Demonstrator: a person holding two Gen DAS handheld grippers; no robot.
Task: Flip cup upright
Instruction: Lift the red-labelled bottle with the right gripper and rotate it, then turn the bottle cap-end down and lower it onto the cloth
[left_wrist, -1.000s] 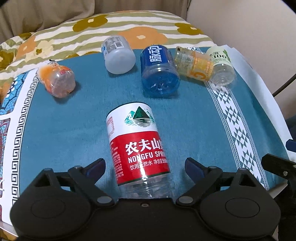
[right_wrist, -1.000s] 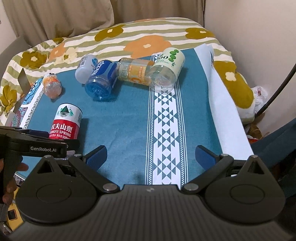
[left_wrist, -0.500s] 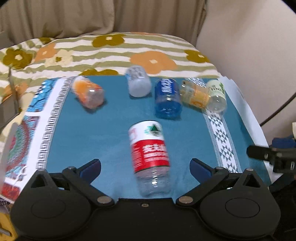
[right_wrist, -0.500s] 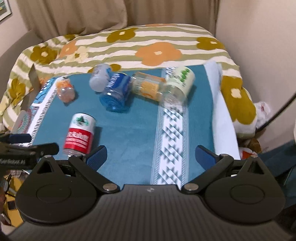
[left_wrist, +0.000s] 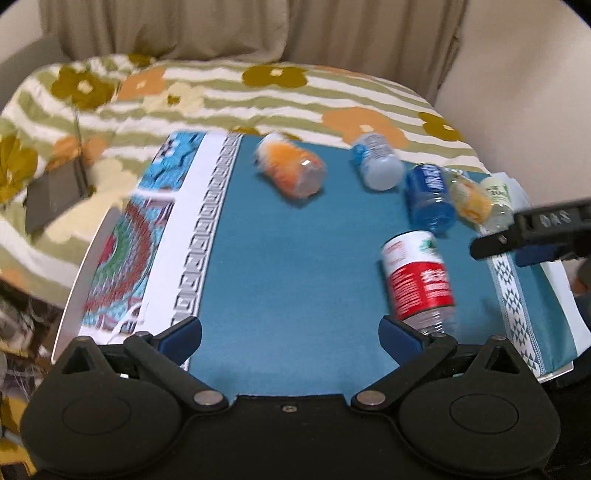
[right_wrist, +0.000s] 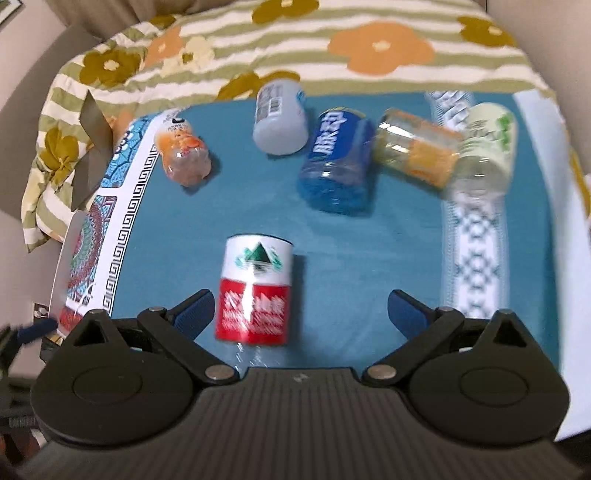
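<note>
Several cut-bottle cups lie on their sides on a teal cloth (left_wrist: 288, 266). Nearest is the red-and-white Nongfu cup (left_wrist: 419, 277), also in the right wrist view (right_wrist: 256, 291). Behind it lie an orange cup (left_wrist: 290, 170) (right_wrist: 183, 153), a pale white cup (left_wrist: 376, 162) (right_wrist: 279, 118), a blue cup (left_wrist: 428, 199) (right_wrist: 338, 158), a yellow-orange cup (right_wrist: 415, 147) and a green-label cup (right_wrist: 485, 142). My left gripper (left_wrist: 290, 339) is open and empty, left of the red cup. My right gripper (right_wrist: 301, 310) is open, low over the red cup's near end.
The cloth covers a small table (left_wrist: 85, 273) with a patterned white border at the left. A floral striped bedspread (left_wrist: 221, 85) lies behind. A beige wall (left_wrist: 517, 74) is at the right. The right gripper shows as a black bar at the left wrist view's right edge (left_wrist: 535, 232).
My left gripper has pulled back and swung left, away from the red cup. My right gripper has moved left and forward until the red cup lies between its fingers. The cups have not moved.
</note>
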